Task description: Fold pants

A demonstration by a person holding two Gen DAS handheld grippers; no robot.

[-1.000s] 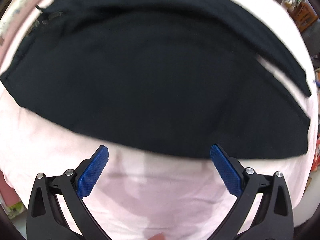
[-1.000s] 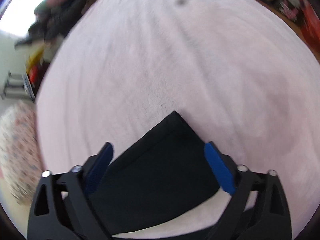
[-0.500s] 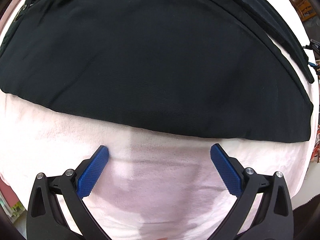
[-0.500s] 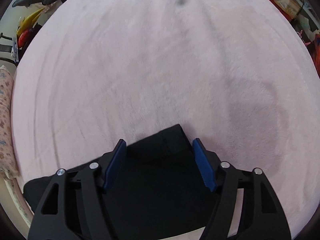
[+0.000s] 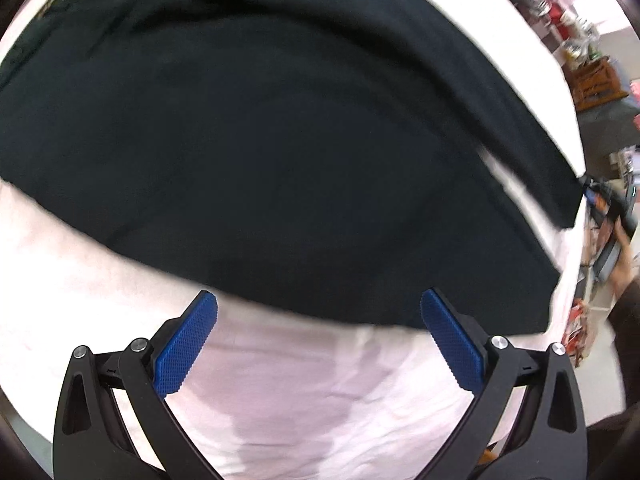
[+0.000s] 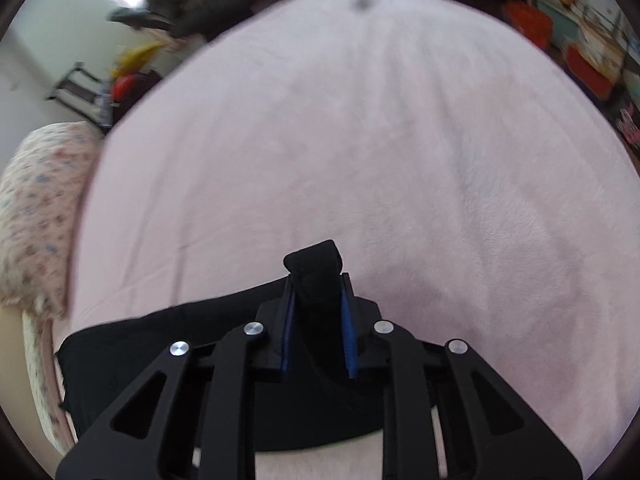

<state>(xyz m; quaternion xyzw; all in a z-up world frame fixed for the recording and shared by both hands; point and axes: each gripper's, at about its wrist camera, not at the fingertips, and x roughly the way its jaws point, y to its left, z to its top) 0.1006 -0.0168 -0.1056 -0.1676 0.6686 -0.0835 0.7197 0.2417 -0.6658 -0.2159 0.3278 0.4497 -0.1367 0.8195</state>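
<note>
My right tongs (image 6: pixel 318 300) have closed on the pants (image 5: pixel 280 152) corner while my left tongs (image 5: pixel 318 332) gape at the near hem over the pink blanket (image 6: pixel 360 140), so I should lift evenly.

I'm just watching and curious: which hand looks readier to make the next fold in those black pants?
The right. The right gripper is already shut on a corner of the black pants, ready to lift. The left gripper is open over the pink blanket, holding nothing.
</note>
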